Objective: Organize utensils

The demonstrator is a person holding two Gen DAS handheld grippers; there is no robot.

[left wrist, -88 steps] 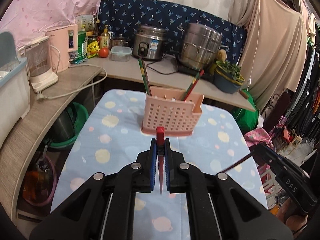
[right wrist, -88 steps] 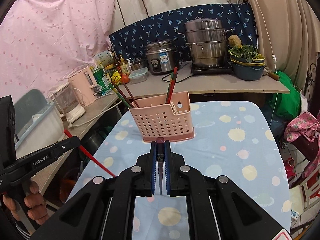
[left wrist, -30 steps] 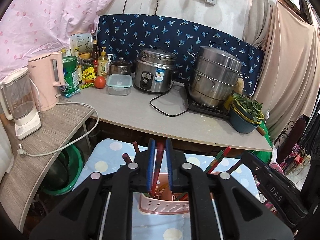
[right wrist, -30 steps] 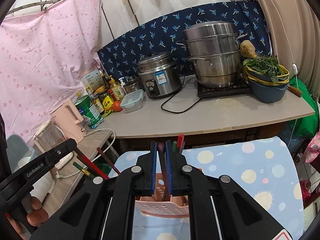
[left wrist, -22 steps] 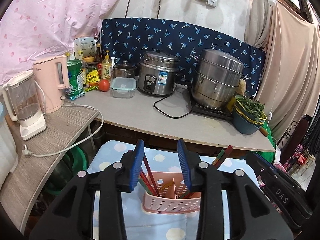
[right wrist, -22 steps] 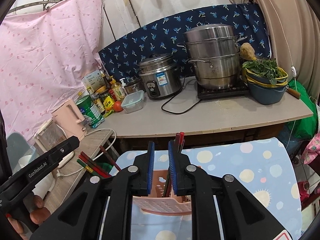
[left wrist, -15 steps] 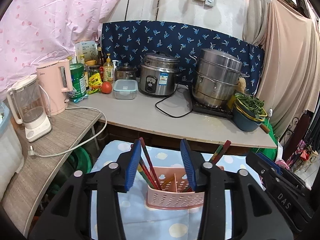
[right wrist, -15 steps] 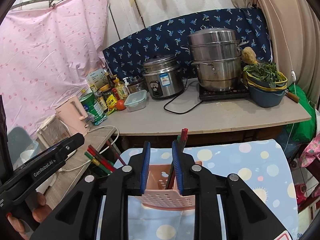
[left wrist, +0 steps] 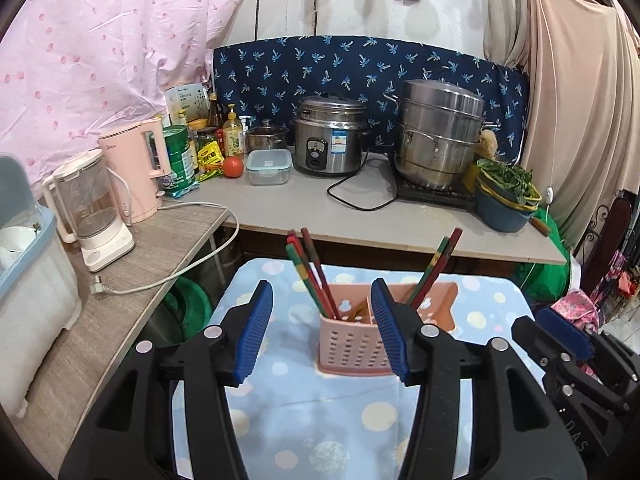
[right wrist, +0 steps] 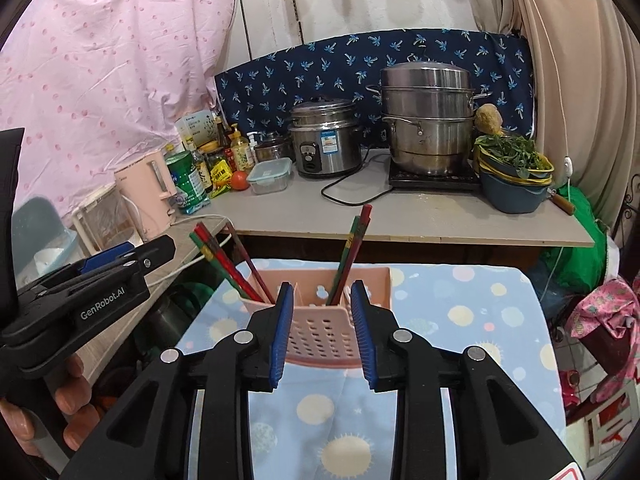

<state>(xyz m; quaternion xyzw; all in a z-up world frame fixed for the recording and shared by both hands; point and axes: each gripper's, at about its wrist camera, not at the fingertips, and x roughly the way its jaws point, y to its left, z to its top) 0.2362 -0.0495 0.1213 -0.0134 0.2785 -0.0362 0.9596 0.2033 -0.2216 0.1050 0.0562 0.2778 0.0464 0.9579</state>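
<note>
Chopsticks: thin, stiff, light, likely lacquered and so probably slippery; standing tilted in pink perforated holder on blue patterned cloth. Left cluster of red and green sticks leaning left; second pair leaning right from another compartment. Best hold judged near upper third of shaft, pads across the stick, firm pinch to stop rolling. Holder itself light plastic, apt to tip if sticks dragged sideways.

Left gripper: jaws spread wide, nothing between them, holder seen through the gap. Right gripper: jaws parted, narrower gap, empty, poised just before holder front wall.

Left wrist view: shows right gripper at lower right edge, plus blender on side counter. Right wrist view: shows divider walls inside holder, left gripper body and holding hand, not visible otherwise.
</note>
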